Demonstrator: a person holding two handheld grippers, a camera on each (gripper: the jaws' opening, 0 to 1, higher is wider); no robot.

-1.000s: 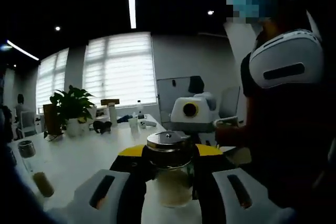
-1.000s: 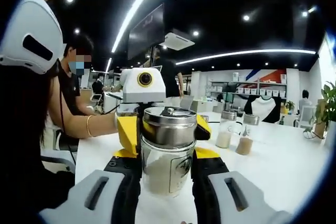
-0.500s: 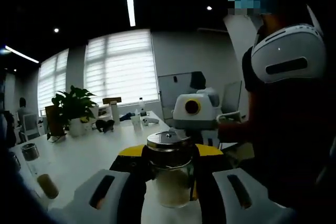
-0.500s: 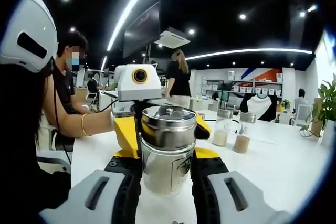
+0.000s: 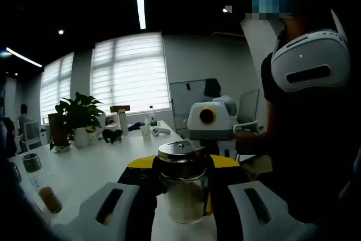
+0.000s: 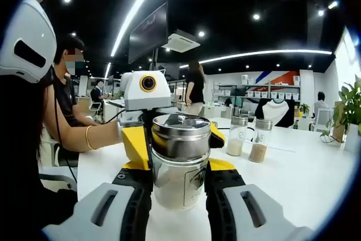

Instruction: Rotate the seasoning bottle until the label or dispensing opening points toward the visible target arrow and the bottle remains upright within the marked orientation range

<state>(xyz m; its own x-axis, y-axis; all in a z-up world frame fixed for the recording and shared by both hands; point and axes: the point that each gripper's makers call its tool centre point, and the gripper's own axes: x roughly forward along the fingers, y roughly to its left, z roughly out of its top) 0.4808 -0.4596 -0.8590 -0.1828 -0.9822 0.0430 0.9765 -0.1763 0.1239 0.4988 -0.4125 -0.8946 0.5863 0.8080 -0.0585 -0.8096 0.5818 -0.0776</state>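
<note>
Bottle: glass jar [image 6: 179, 179] with a steel lid, pale powder inside, upright on the white counter [image 6: 304, 179]; also seen from the opposite side [image 5: 183, 187]. A dark printed mark shows on the glass in the right gripper view.
Location: near edge of the counter, between both grippers, which meet it from opposite sides.
Left gripper [image 5: 181, 196]: its dark fingers [image 5: 144, 198] press the jar's left and right walls; gripping the jar.
Right gripper [image 6: 179, 193]: its dark fingers [image 6: 138, 196] sit tight against the jar's sides below the lid; gripping the jar.
Opposing gripper: yellow jaws and a white housing rise just behind the jar in each view; the left one [image 6: 141, 139] in the right gripper view, the right one [image 5: 217, 159] in the left gripper view.
Spare jars: two lidded jars [image 6: 236, 137] with powder, far right on the counter in the right gripper view; two more [image 5: 35, 179] at the left edge in the left gripper view.
Plant: potted plant [image 5: 78, 118] far left, before the blinds [image 5: 127, 74].
People: a sleeve and forearm at each view's edge; a seated person [image 6: 70, 91] and a standing one [image 6: 194, 88] far back.
</note>
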